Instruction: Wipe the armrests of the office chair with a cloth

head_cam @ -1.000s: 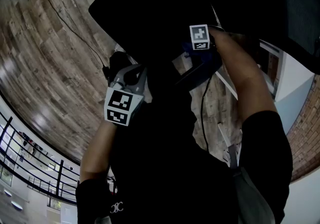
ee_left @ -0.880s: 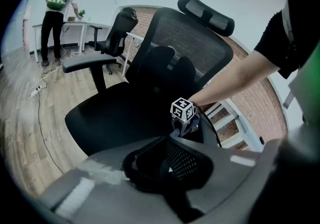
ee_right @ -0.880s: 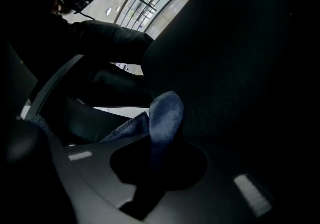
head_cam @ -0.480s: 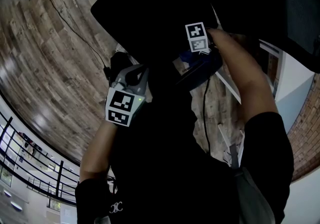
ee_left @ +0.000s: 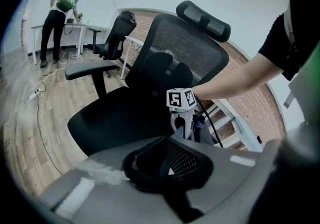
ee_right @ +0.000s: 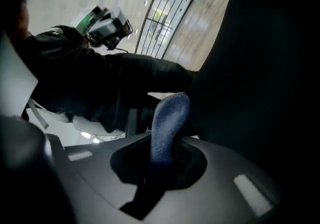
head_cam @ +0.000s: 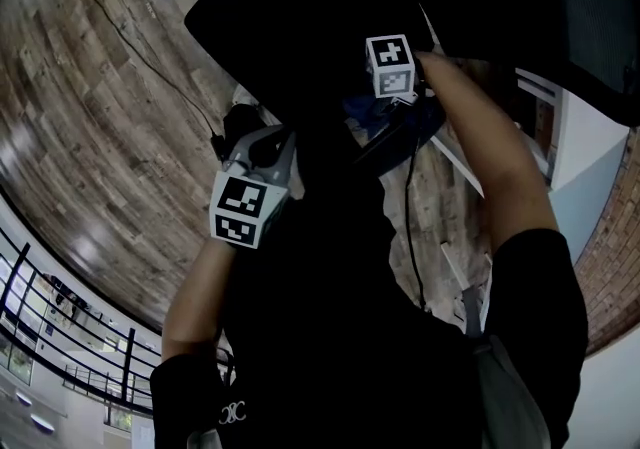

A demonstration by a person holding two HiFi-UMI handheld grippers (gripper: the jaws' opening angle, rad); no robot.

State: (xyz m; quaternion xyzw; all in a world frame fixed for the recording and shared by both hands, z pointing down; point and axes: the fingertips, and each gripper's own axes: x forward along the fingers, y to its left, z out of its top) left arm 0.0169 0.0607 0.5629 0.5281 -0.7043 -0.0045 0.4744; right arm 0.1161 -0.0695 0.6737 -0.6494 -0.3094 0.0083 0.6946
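The right gripper's (ee_right: 161, 160) jaws are pinched on a blue fuzzy cloth (ee_right: 167, 123). In the right gripper view a folded tongue of it stands up out of the jaws and curls over at the tip. Just right of the cloth is the dark bulk of the black mesh-backed office chair (ee_right: 260, 68); whether cloth and chair touch there cannot be told.

In the head view the cloth (head_cam: 365, 109) bunches just under this gripper's marker cube (head_cam: 391, 67), against a dark padded bar (head_cam: 400, 142) that looks like the chair's near armrest.

The left gripper's (ee_left: 167, 160) jaws are pressed together with nothing between them. It is held off the chair and looks across the black seat (ee_left: 120, 118) at the right gripper, which stands at the seat's far edge beside the backrest, jaws pointing down, with a bare forearm (ee_left: 235, 76) reaching in from the right. The far armrest, a flat dark pad on a post (ee_left: 90, 70), sticks out at the seat's left, well apart from both grippers. A curved headrest (ee_left: 202, 18) tops the backrest.

Around them are a light wood-plank floor (ee_left: 30, 128), a brick wall (ee_left: 250, 98), a second black chair (ee_left: 115, 41) and, far back, a person (ee_left: 57, 28) bent over a white desk (ee_left: 75, 27).
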